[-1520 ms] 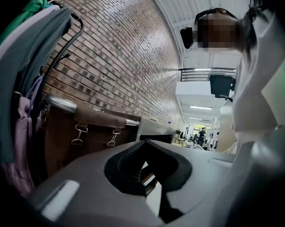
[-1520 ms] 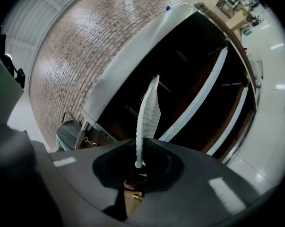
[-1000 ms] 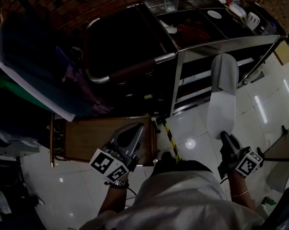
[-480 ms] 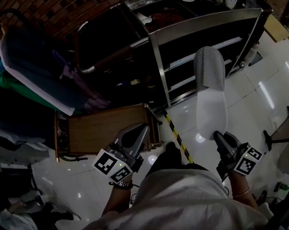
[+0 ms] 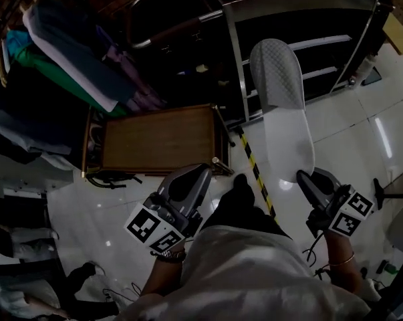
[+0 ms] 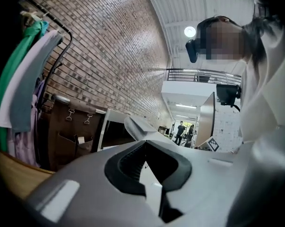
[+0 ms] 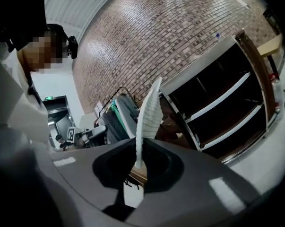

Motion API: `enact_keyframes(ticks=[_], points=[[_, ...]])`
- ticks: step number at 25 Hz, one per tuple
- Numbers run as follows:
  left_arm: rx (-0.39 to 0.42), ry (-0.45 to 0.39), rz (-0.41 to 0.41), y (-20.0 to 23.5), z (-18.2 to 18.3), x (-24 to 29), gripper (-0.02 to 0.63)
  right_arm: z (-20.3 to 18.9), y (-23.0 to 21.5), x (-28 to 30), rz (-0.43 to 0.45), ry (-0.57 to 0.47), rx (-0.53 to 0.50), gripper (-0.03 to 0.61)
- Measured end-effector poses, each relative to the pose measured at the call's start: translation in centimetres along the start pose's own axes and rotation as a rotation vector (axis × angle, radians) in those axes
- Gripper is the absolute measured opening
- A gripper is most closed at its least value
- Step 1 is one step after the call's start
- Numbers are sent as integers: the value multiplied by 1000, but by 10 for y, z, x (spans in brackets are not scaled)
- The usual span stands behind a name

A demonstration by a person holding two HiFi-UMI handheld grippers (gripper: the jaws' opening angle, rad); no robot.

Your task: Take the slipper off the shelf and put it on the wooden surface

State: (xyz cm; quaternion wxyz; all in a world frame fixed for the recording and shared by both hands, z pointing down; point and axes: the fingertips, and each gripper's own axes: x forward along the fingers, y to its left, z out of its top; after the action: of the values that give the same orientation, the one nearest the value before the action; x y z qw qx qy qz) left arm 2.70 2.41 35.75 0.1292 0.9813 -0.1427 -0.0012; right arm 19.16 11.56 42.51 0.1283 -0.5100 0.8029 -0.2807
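The white slipper (image 5: 281, 105), pinched at one end by the right gripper (image 5: 307, 178) with its jaws tight on it, has swung clear of the shelf (image 5: 301, 2) since a second ago. It hangs over floor tiles (image 5: 348, 126) off the wooden tabletop's (image 5: 158, 139) right edge, with striped tape (image 5: 254, 169) between. The left gripper (image 5: 193, 179), jaws together and empty, sits by the tabletop's near right corner.

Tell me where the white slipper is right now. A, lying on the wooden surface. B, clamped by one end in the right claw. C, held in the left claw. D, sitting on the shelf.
B: the right claw is shut on one end of the slipper, which sticks out in the air, off the wooden surface.
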Motion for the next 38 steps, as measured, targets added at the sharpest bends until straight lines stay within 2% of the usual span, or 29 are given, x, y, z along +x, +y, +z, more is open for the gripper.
enact_keyframes(ticks=[4,9,14,18,21,25,30,34,38], points=[[85,-8,88,8,10,-48,0,-20,27,6,29,22,1,34],[82,-91,173,55,36,-99,0,-51,65,38,71,82,14,34],[31,-117,126,92,35,-122,0,-82,85,87,53,113,56,34],[44,-76,66,127,39,-154,0,-105,93,141,9,112,109,34],[48,-52,65,168,39,-192,0,-134,97,179,-31,126,160,34],[9,-50,78,218,40,-237,0,-185,92,238,-69,176,215,35],[24,-4,72,253,49,-284,0,-261,72,321,-122,268,262,35],[17,10,89,268,44,-305,0,-291,44,359,-178,247,416,37],[-5,1,93,274,41,-319,0,-307,15,369,-279,189,549,43]])
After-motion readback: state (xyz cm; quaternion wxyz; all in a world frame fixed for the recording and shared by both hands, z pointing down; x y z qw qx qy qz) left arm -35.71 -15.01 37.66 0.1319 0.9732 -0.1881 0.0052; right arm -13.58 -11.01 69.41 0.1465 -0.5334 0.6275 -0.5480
